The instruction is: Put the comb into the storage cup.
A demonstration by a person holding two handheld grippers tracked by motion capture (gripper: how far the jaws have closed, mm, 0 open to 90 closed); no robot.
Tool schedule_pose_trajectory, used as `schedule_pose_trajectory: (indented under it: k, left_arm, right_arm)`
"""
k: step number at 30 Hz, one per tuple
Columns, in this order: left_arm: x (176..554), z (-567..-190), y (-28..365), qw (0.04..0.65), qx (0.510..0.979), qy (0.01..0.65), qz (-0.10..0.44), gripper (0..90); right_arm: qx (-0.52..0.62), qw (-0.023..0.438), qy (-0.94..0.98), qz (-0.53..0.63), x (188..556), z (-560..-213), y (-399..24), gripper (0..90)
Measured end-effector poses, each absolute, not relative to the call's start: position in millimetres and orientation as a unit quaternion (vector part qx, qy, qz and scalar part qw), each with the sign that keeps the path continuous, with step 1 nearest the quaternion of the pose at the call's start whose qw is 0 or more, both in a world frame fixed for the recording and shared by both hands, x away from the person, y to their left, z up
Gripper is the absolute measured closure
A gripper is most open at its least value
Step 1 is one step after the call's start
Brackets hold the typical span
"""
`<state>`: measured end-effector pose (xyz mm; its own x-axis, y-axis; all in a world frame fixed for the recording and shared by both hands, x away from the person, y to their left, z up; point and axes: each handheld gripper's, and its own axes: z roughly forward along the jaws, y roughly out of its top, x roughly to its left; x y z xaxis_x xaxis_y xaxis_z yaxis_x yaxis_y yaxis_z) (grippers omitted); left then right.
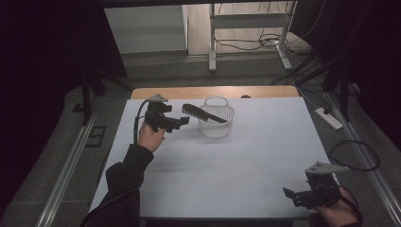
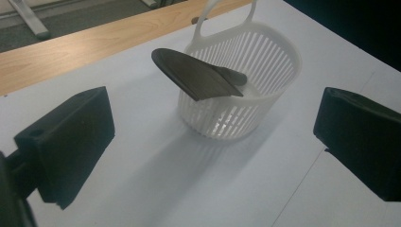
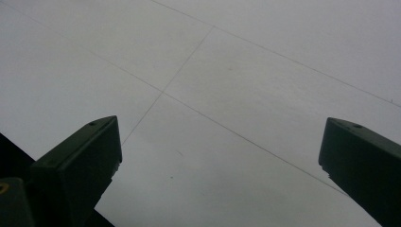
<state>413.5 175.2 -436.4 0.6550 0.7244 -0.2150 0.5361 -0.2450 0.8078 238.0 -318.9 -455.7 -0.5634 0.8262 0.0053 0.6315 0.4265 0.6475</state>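
Comb [image 1: 204, 113] first: the black comb lies tilted across the rim of the white slatted basket [image 1: 217, 124], its narrow handle end down inside and its broad toothed end sticking out over the rim toward your left gripper [image 1: 182, 122]. In the left gripper view the comb [image 2: 198, 75] leans on the near-left edge of the basket [image 2: 265, 71], with the basket's looped handle standing up at the far side. The basket sits toward the far side of the white table [image 1: 236, 161], near the strip of bare wood at the table's far edge.

Your left gripper hangs just beside the basket, pointing at it, with its jaws spread wide and nothing between them; it is clear of both comb and basket. Your left hand [image 1: 150, 137] grips it from below, the dark sleeve trailing back toward you.

Your right gripper [image 1: 295, 194] is well apart from all this, low over the near right corner of the table. Its jaws are likewise wide apart and empty, and the right gripper view looks past them onto bare table surface [image 3: 227, 94] crossed by thin seam lines.
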Motion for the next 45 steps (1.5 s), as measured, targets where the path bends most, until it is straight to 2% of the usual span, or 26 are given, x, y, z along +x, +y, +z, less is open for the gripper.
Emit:
schedule_pose_trajectory:
  k: [45]
  left_arm:
    - [379.6,-457.8,179.5,0.463,0.783,0.406,0.086,0.0]
  right_arm:
    - [0.437,0.160,0.829,0.312,237.9,-455.0,-318.9,0.0]
